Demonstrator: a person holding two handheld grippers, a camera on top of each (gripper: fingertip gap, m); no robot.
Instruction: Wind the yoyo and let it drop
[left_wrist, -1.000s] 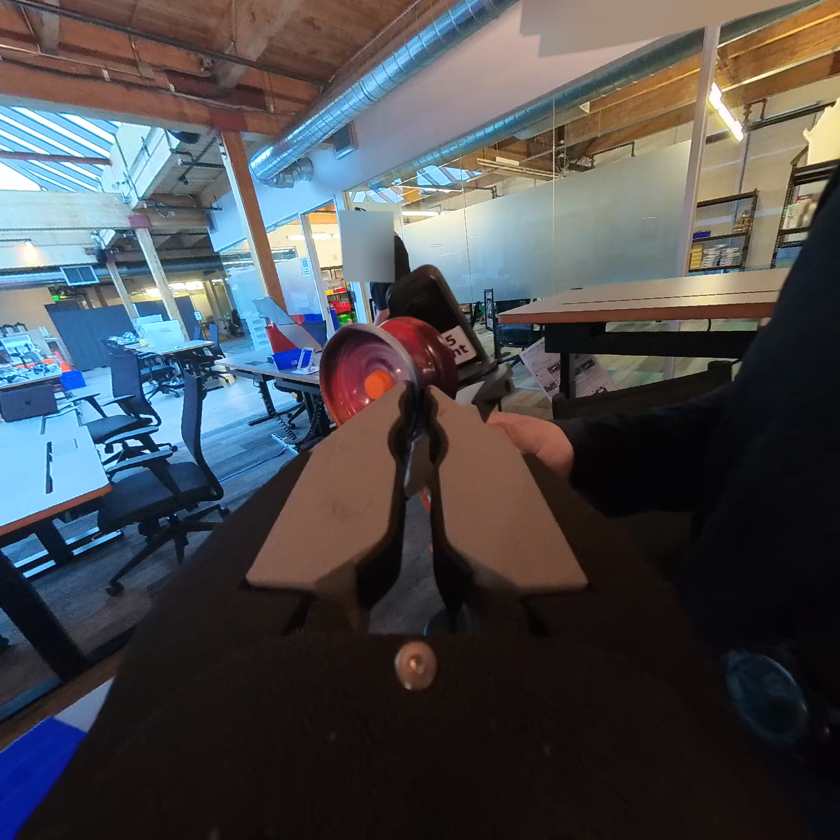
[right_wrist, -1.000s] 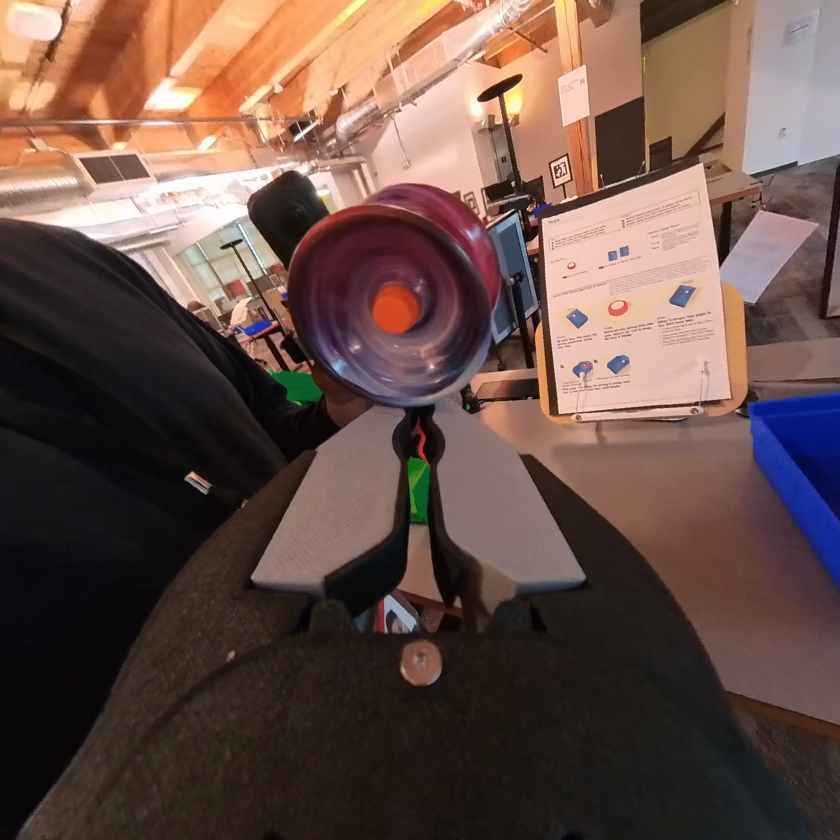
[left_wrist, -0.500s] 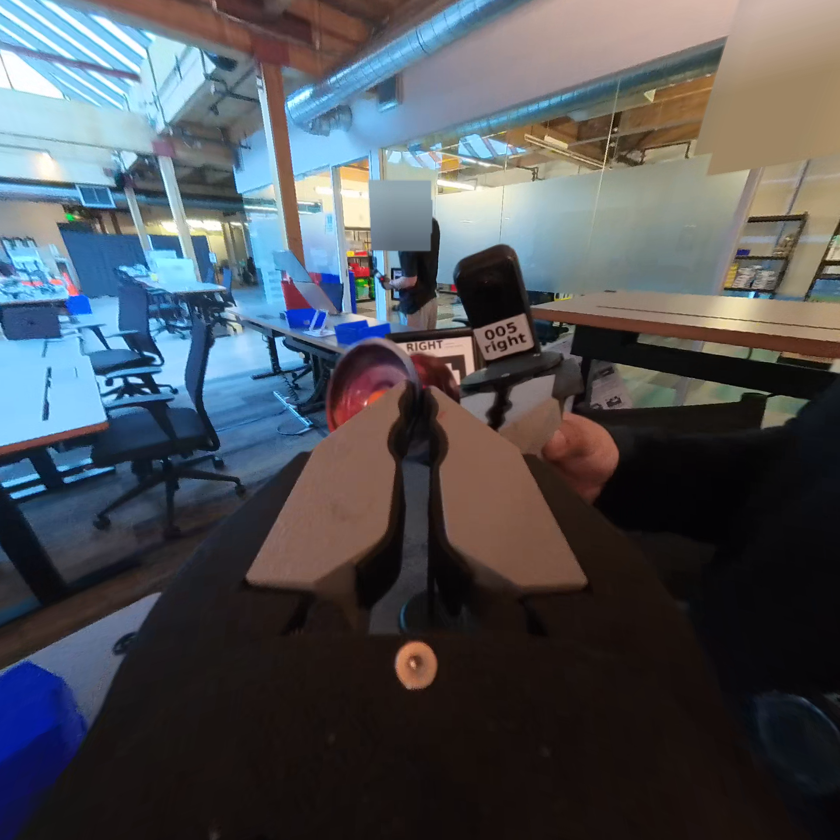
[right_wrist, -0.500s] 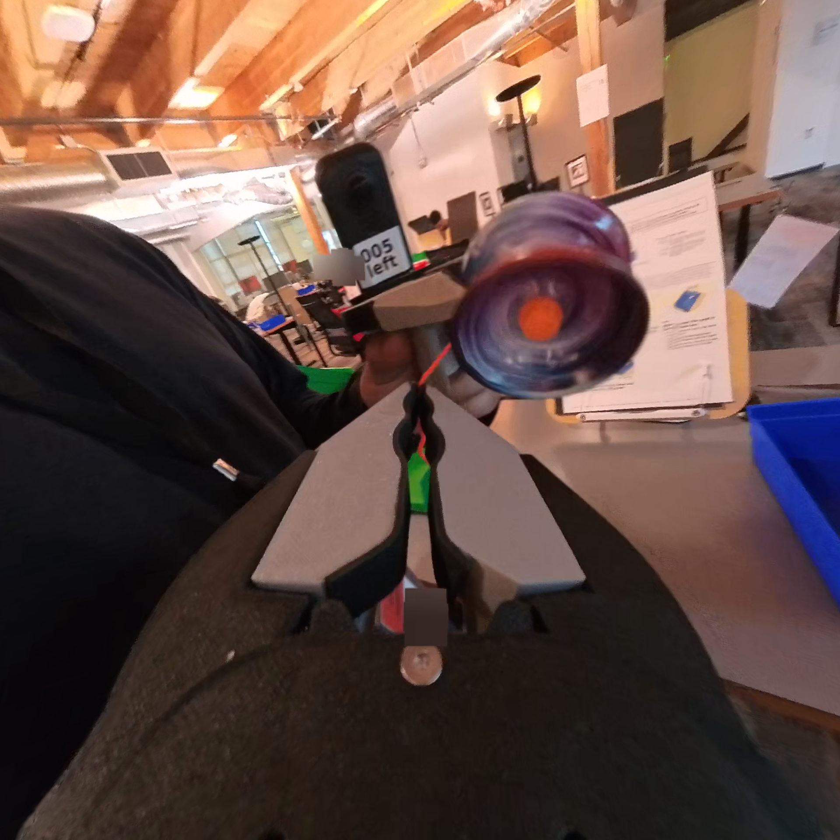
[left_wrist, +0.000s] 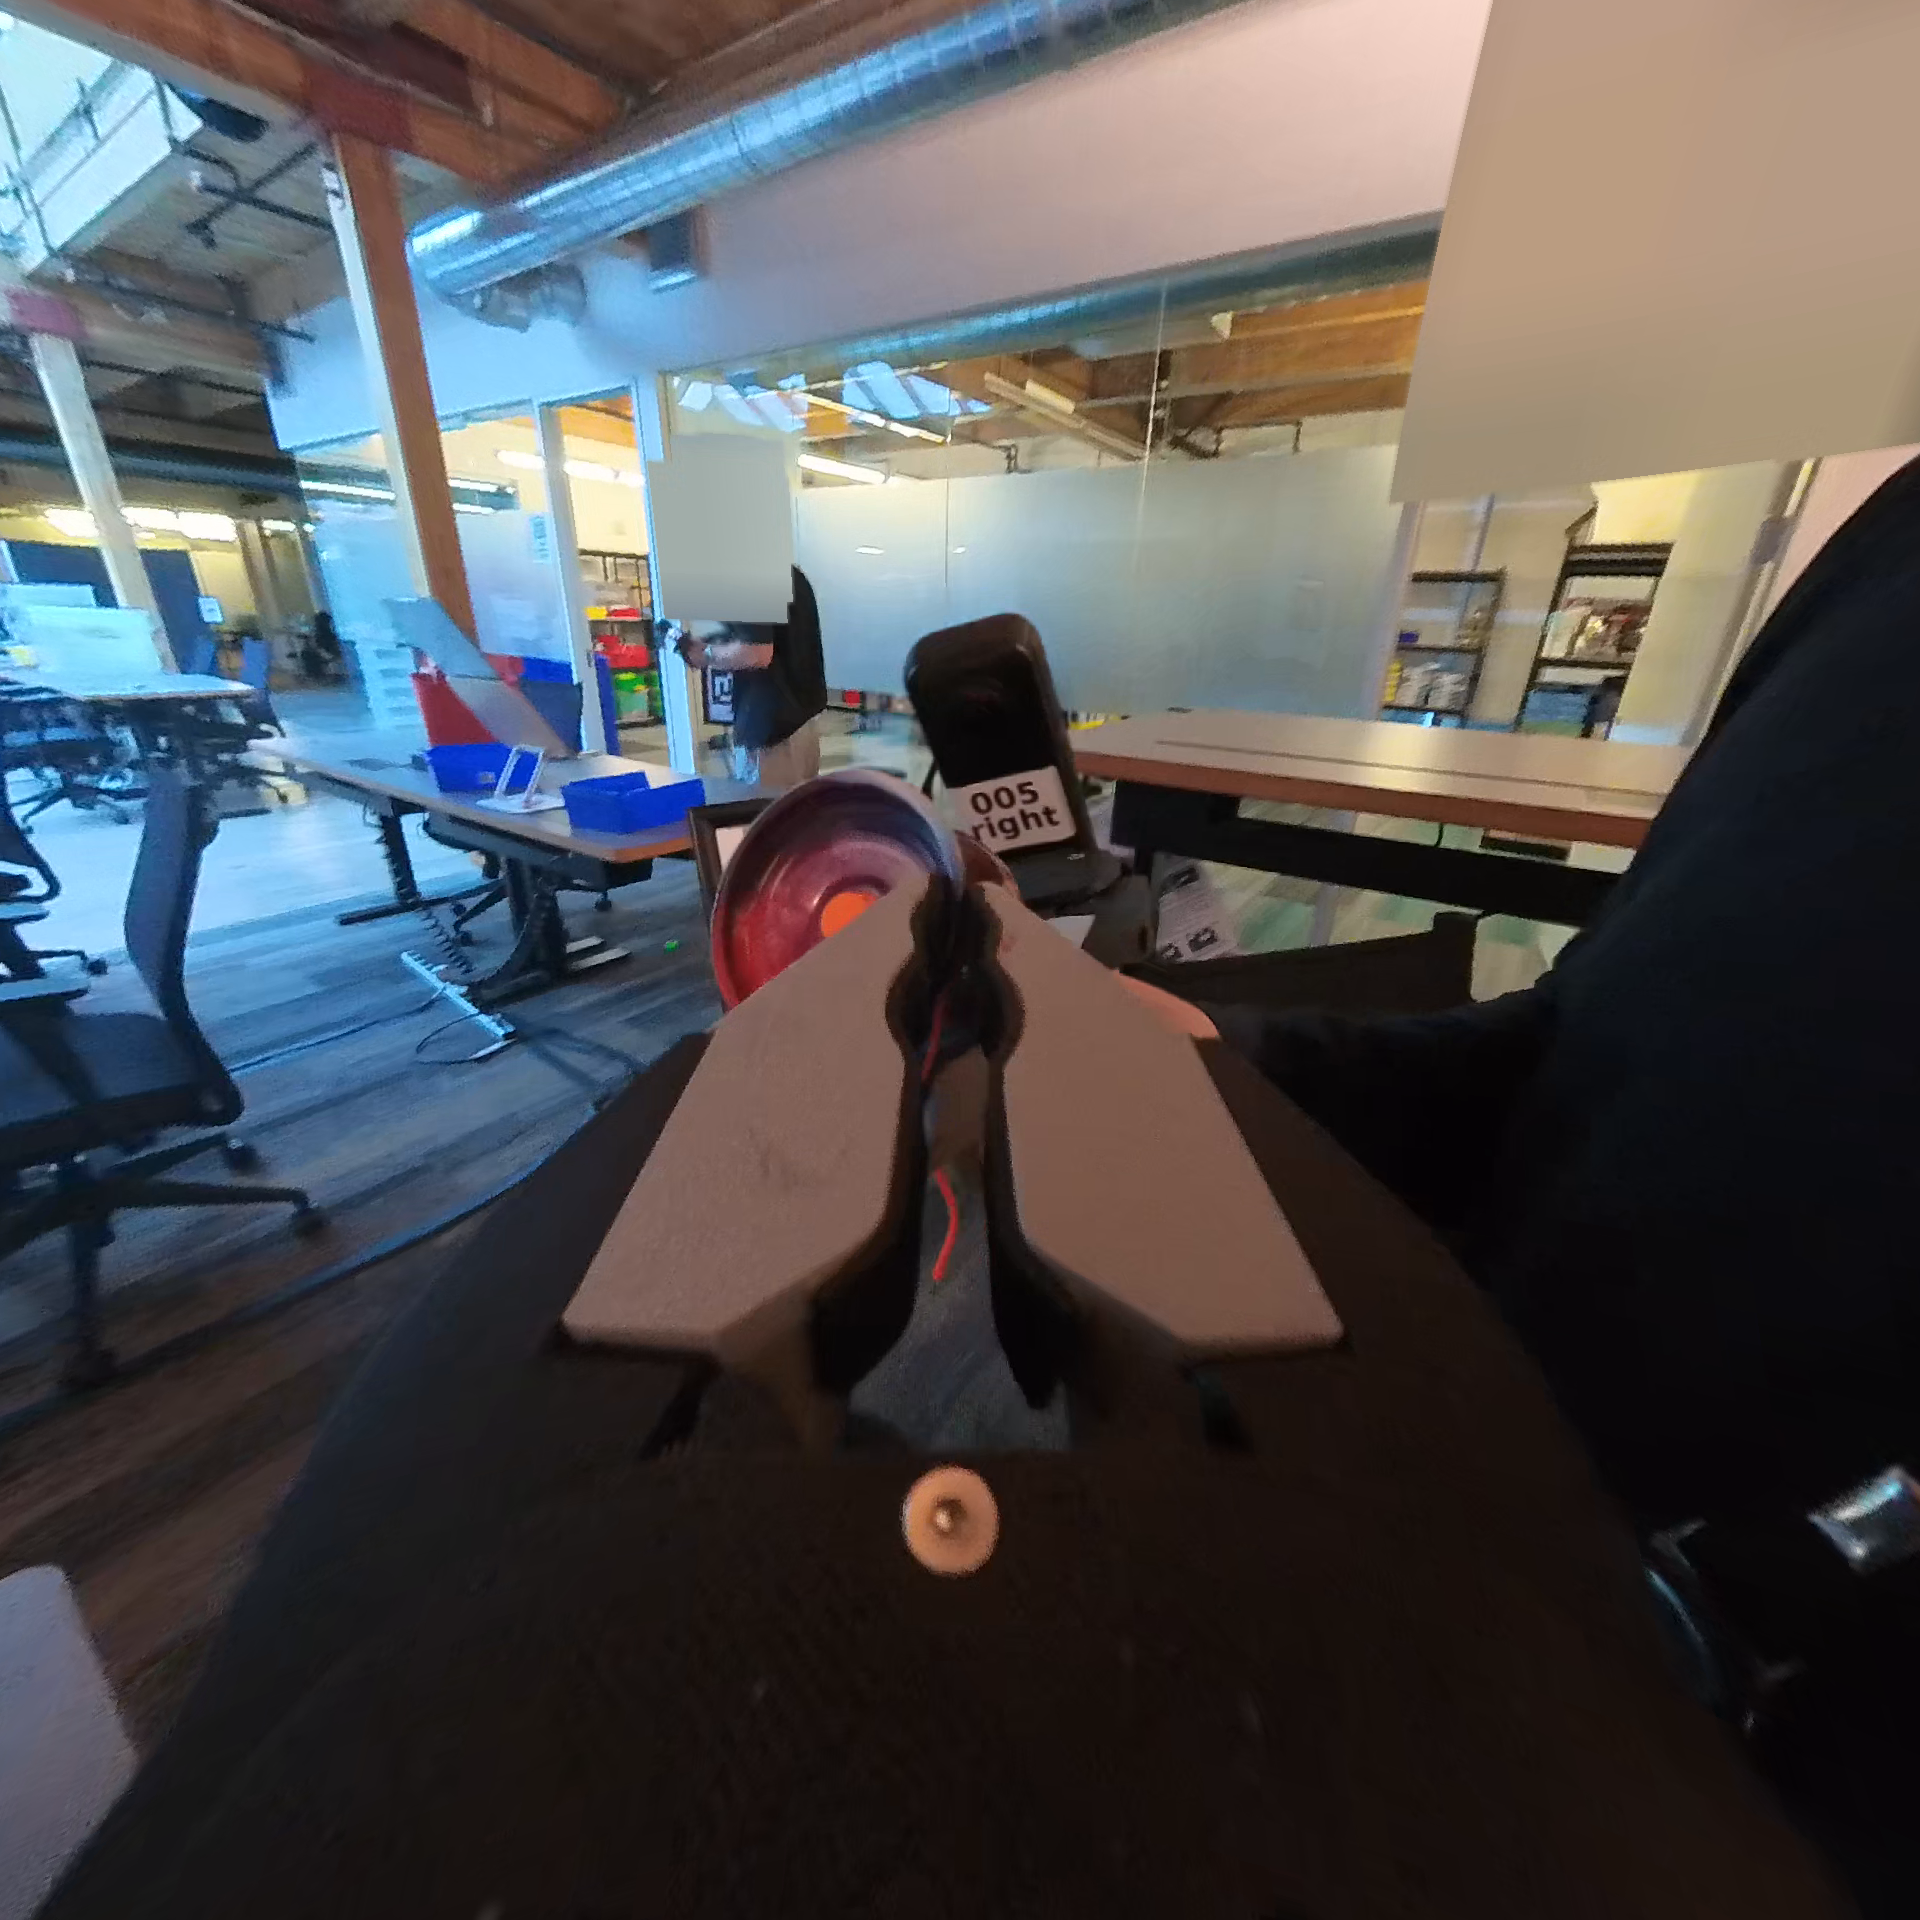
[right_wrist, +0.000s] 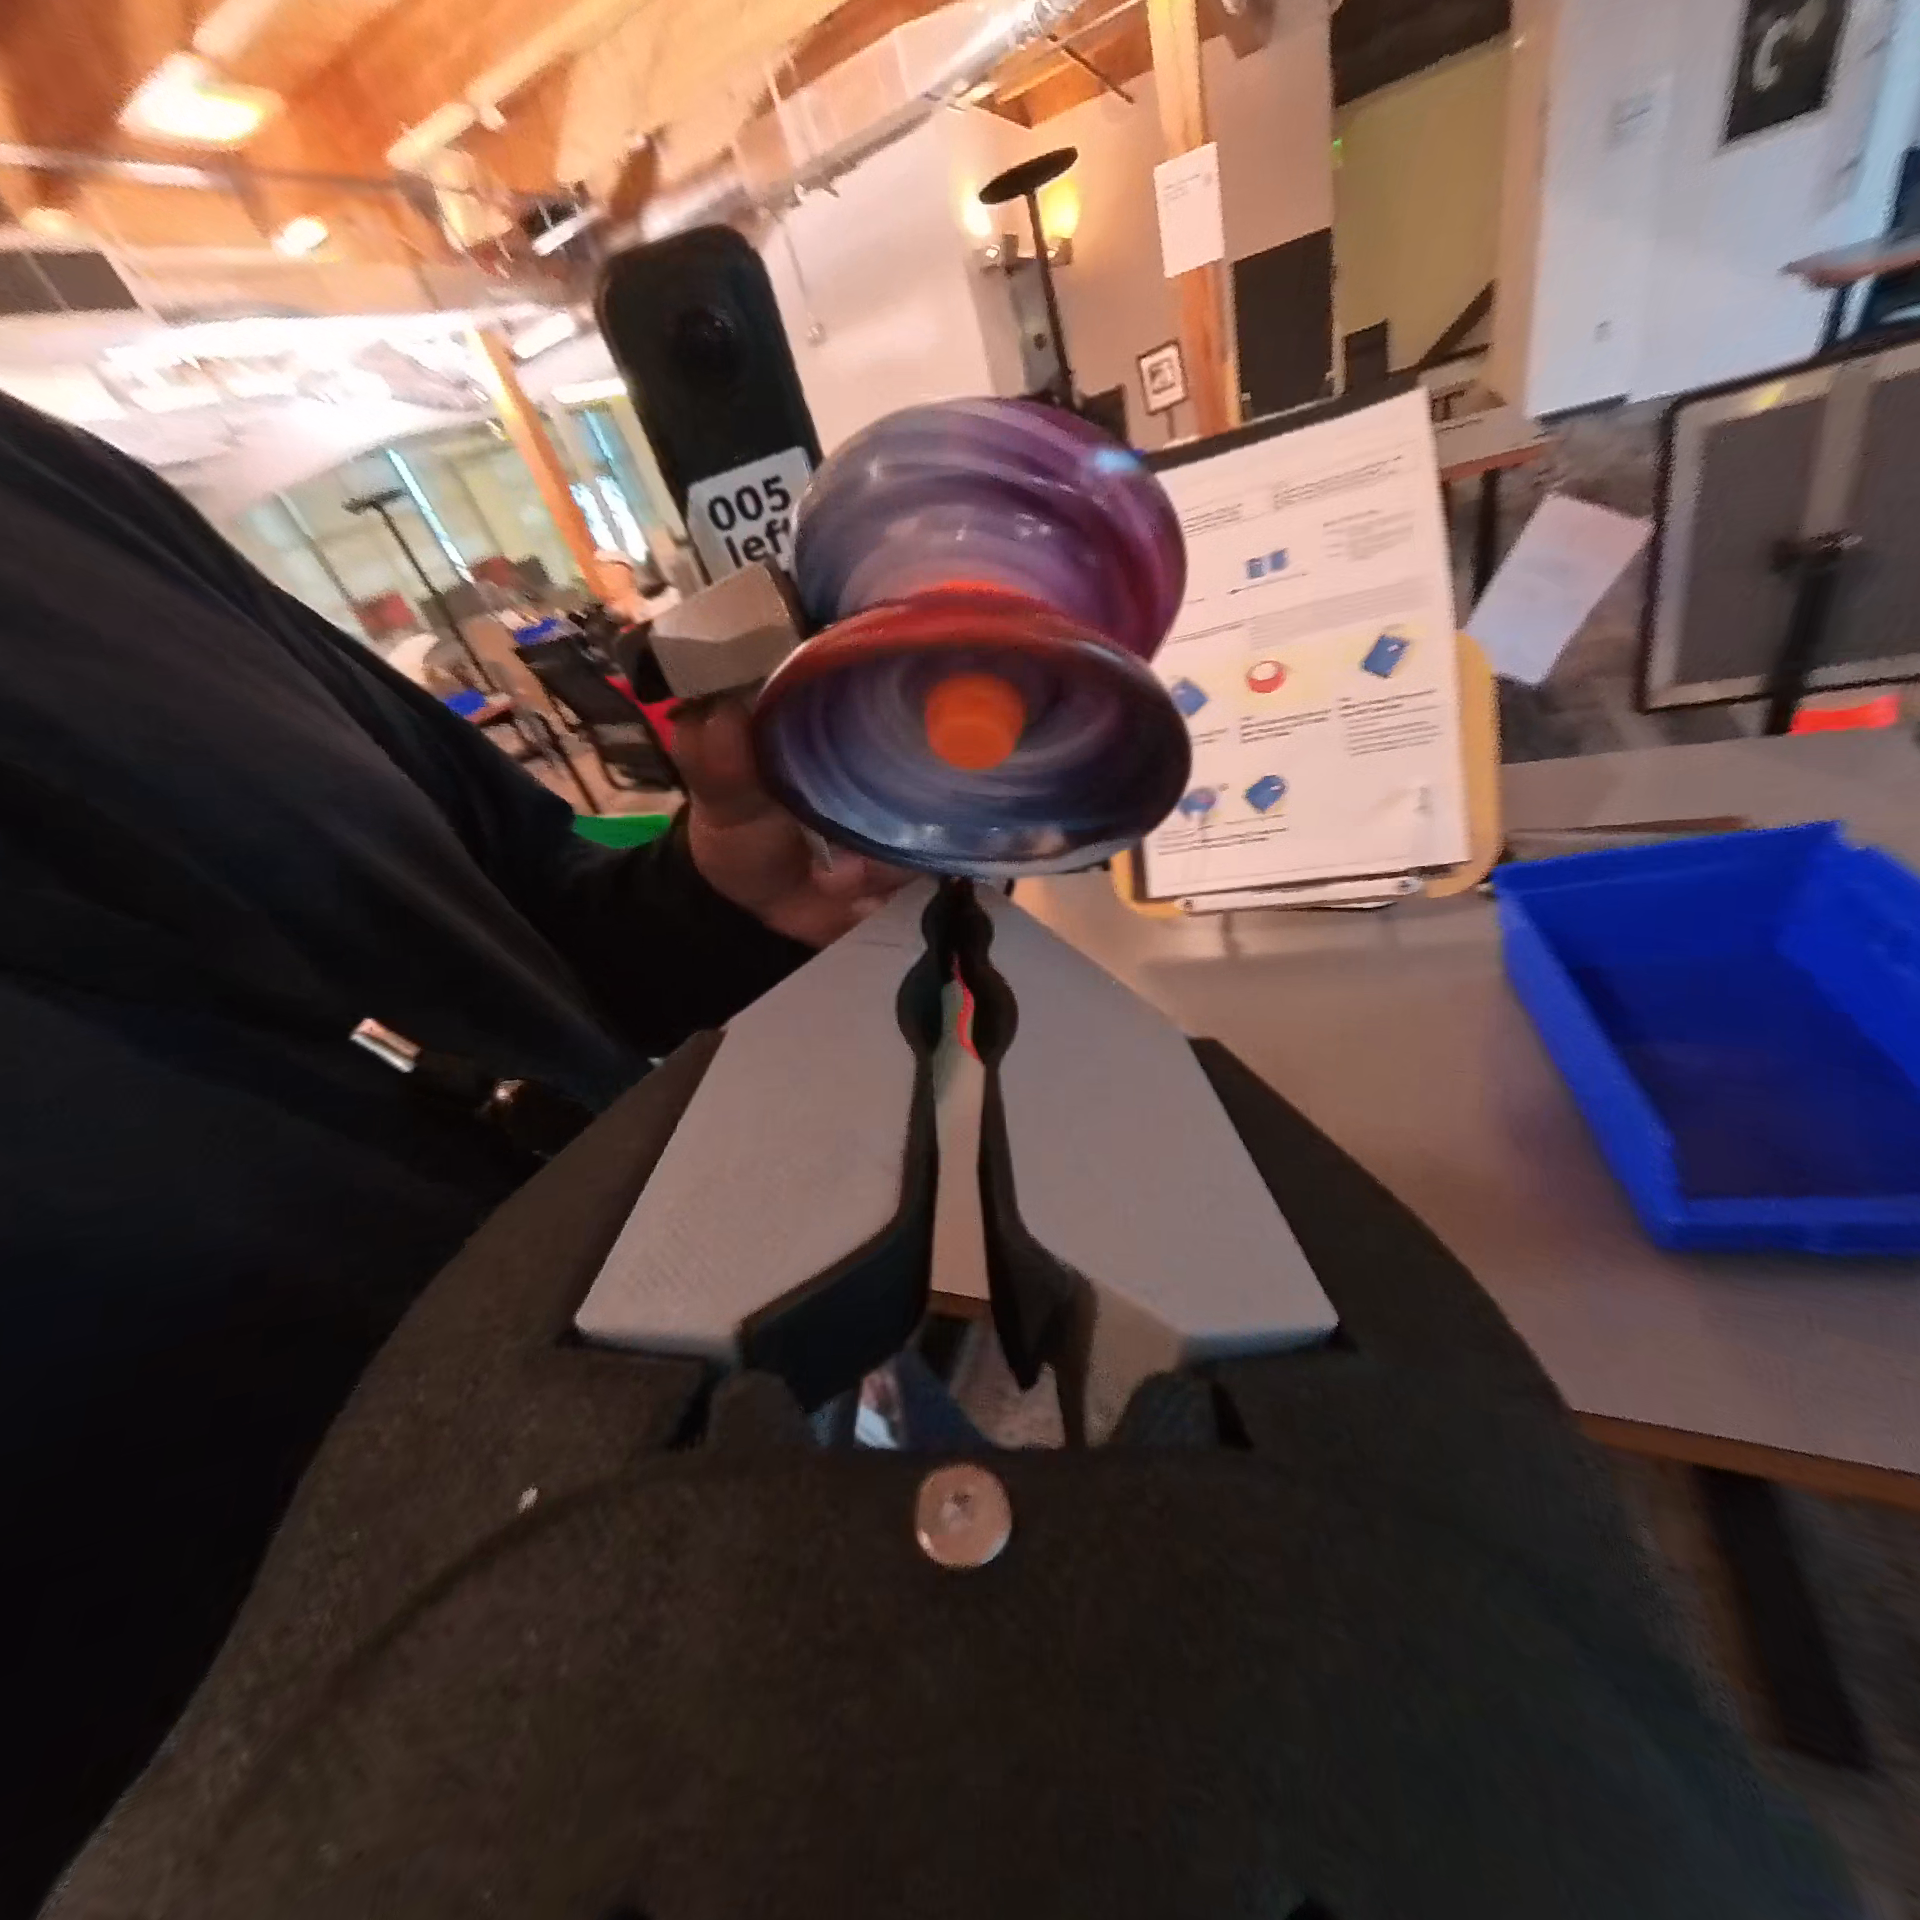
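Yoyo (right_wrist: 977, 665) has tilted: glossy, flared, purple-red discs.

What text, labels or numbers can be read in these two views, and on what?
I won't quote writing; it stands on:
White label on black camera, left wrist view: legible.
White sticker on other black camera, right wrist view: partly hidden.
Instruction sheet: too small.
Wall notice: blurred.

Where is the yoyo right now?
In the right wrist view, the yoyo is up in the air just past the right tool's shut tips, in front of the instruction sheet, left of the blue bin.
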